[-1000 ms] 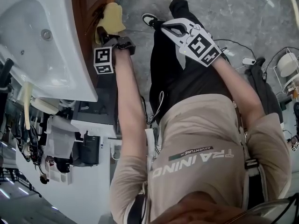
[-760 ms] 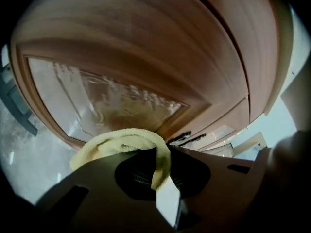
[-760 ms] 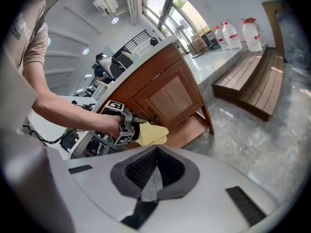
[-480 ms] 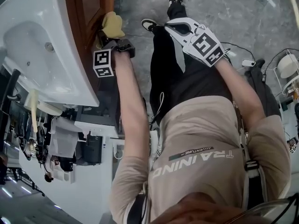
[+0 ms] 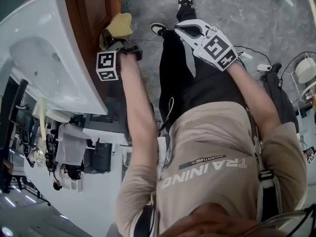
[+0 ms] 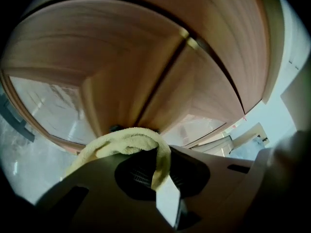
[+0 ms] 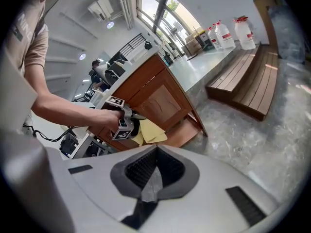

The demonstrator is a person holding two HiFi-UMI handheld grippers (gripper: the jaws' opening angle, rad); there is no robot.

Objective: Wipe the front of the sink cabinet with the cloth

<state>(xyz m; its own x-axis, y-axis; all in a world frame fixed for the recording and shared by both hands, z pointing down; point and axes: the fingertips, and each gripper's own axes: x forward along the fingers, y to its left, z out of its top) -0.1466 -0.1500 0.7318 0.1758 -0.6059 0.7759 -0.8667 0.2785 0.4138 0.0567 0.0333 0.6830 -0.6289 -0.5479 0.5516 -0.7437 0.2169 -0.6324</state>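
Observation:
The yellow cloth is pressed against the brown wooden front of the sink cabinet, below the white sink. My left gripper is shut on the cloth. In the left gripper view the cloth bunches over the jaws, with the cabinet doors and their seam close ahead. My right gripper is shut on nothing, held over the person's legs away from the cabinet. The right gripper view shows its shut jaws, the left gripper, the cloth and the cabinet.
Grey marble floor lies under the cabinet. The person's shoes stand close to it. A dark bag and cables lie at the right near a white rack. Wooden slatted boards and water bottles are further off.
The head view has swung, so sink and cabinet show more slanted. The left gripper has shifted slightly along the cabinet front with the cloth. The right gripper has barely moved.

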